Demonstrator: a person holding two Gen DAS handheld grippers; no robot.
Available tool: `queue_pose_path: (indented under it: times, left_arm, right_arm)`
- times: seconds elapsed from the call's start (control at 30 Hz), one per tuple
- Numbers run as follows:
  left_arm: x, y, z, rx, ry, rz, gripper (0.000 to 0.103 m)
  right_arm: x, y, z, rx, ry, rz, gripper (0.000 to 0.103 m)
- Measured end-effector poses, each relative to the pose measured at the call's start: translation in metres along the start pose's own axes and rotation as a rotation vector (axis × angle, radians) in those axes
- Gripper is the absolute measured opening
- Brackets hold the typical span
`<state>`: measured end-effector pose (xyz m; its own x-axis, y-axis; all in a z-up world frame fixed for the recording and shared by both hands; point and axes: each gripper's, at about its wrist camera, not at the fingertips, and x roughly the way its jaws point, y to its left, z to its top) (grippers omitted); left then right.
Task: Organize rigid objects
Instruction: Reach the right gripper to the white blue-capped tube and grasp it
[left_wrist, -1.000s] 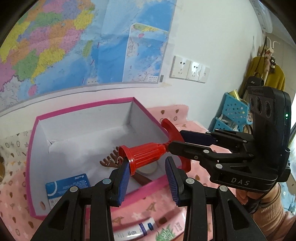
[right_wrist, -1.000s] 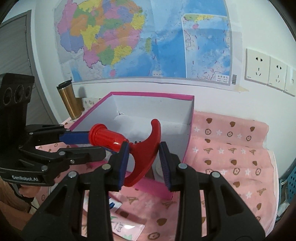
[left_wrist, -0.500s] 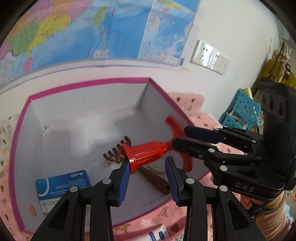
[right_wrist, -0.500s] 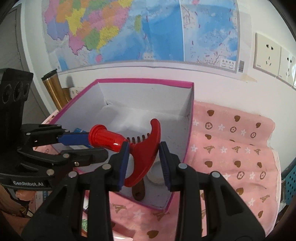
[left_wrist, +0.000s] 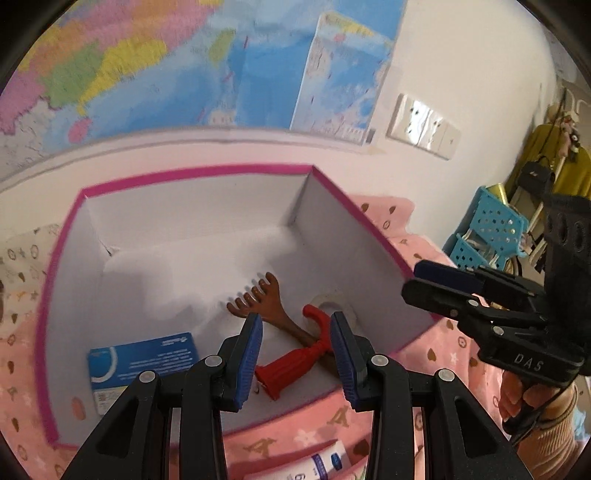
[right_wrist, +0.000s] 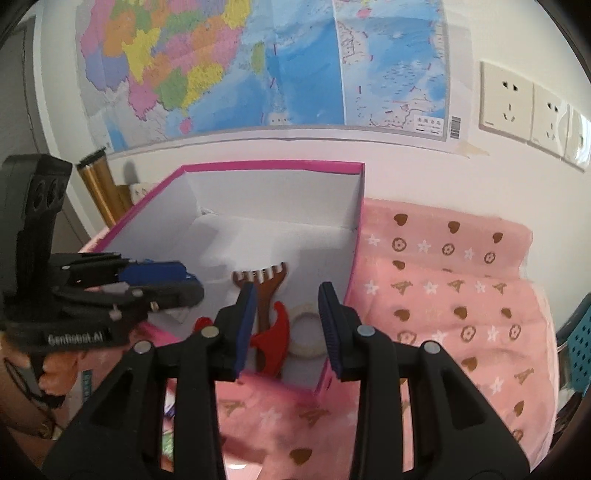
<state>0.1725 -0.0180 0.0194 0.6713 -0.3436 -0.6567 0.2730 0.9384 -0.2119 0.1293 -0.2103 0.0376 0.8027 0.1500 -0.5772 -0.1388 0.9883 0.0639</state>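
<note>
Both wrist views look steeply down, close, into the box (left_wrist: 334, 181) (right_wrist: 266, 167) from its near edge, sharing its floor.

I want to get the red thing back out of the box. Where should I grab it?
Grab the red tool by its ribbed round handle, coming from above. That end lies nearest the box's front wall and looks easy to pinch; its curved head rests across the brown back scratcher.

Both grippers' fingers (left_wrist: 251, 343) apart, empty, angled downward
</note>
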Motion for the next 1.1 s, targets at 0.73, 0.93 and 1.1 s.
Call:
queue_pose_path:
  times: [0.73,0.93,1.1]
  left_arm:
    - [-0.028,0.02,-0.084,-0.114,0.056,-0.025,0.046]
    - [-0.016,0.028,-0.099,-0.145,0.119,0.009,0.046]
    - [-0.012,0.032,-0.104,-0.154,0.143,0.024,0.046]
  right_arm:
    - [-0.001,0.02,-0.092,0.118,0.162,0.203,0.047]
    - [0.026,0.04,-0.1,0.095,0.24,0.253,0.047]
    - [0.042,0.049,-0.103,0.073,0.307,0.25,0.047]
